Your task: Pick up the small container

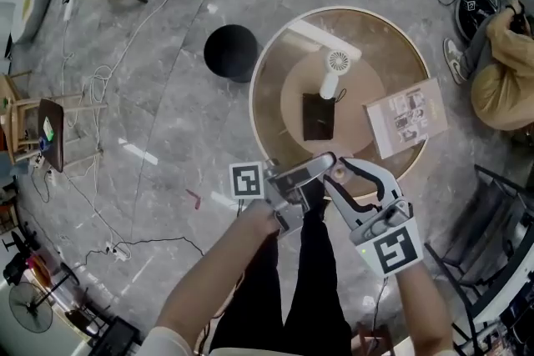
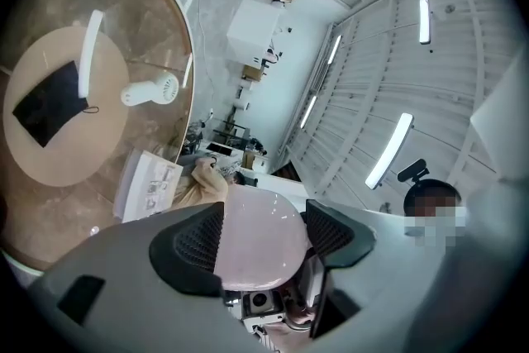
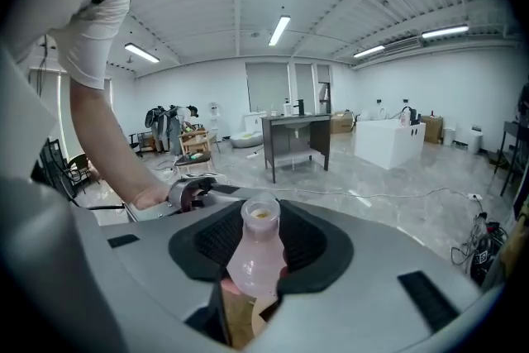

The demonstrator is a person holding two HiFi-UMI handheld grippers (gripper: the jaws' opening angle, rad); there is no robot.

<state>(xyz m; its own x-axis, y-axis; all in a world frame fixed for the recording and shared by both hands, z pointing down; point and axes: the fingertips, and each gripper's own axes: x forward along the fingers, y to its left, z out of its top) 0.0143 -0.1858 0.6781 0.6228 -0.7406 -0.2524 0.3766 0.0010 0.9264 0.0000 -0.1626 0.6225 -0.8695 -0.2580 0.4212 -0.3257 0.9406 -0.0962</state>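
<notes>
Close to me, my right tongs [image 3: 260,226] clamp the small pink bottle [image 3: 252,264] at its shoulder, probably so it cannot slip; its long axis runs along the jaws, open mouth pointing away. My left tongs [image 2: 263,229] grip a pale pink bulge [image 2: 260,256], possibly its body. Far below, the round table [image 1: 400,62].

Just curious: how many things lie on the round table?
3: white handheld fan and black pouch at centre, booklet at right edge; near side is covered.
</notes>
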